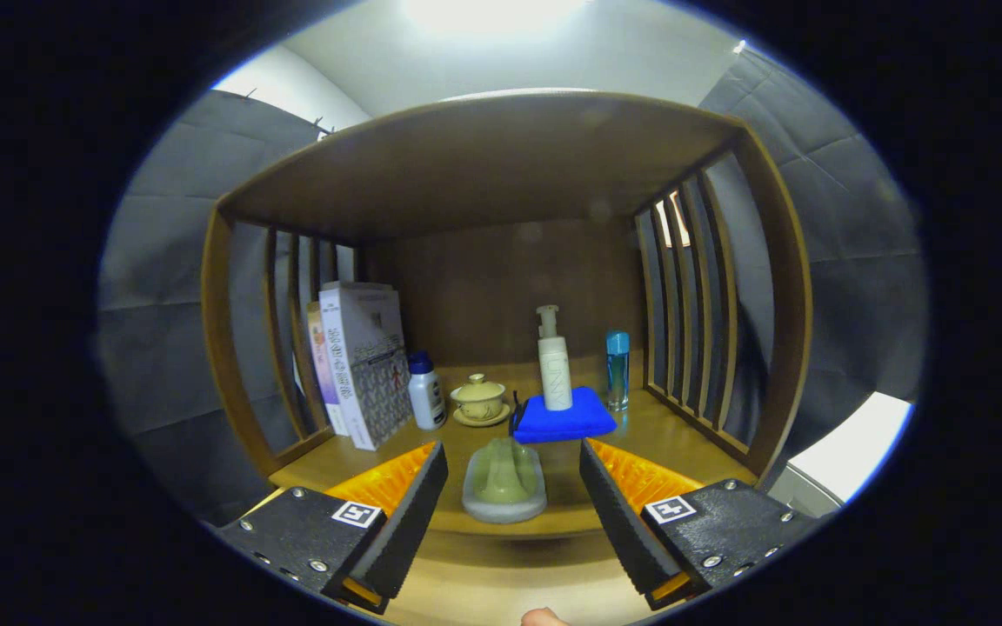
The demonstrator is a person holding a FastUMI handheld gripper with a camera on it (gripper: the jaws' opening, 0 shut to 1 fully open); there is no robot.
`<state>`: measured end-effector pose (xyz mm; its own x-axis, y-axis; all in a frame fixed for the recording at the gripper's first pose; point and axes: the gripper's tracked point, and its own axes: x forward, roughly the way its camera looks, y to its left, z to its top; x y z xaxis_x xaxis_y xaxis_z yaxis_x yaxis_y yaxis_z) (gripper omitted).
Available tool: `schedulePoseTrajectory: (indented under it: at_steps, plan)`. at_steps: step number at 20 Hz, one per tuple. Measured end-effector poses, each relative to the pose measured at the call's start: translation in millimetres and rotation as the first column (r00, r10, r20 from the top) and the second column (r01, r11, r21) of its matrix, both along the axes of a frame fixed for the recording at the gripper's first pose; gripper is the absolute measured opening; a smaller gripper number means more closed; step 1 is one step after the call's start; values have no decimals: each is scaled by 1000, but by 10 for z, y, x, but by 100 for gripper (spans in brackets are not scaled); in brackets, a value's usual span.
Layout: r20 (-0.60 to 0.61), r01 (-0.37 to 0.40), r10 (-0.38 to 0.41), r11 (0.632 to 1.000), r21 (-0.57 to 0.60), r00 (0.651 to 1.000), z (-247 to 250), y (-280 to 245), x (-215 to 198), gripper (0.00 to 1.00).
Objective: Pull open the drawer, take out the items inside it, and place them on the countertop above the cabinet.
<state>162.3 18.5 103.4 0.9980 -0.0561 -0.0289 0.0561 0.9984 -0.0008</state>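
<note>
My gripper [511,465] is open, its two fingers spread wide at the front edge of a wooden countertop [353,465]. Between the fingertips, near that front edge, lies a pale green soap in a clear dish [505,480]; neither finger touches it. Beyond it a blue folded cloth [564,416] lies on the countertop with a white pump bottle [554,363] standing on or just behind it. The drawer is hidden below the view.
The countertop sits inside a wooden hutch with slatted sides [692,304] and a shelf overhead. At the left stand books [362,365], a small white bottle with blue cap [425,391] and a lidded tea cup on a saucer [478,400]. A slim blue bottle [617,369] stands right.
</note>
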Motion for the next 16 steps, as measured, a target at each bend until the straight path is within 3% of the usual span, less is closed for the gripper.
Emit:
schedulePoseTrajectory:
  at_steps: [6, 16]
  plan:
    - [45, -14, 15, 999, -37, 999, -171, 111, -608, 95]
    - [-20, -88, 87, 995, -56, 996, -754, 195, -1321, 95]
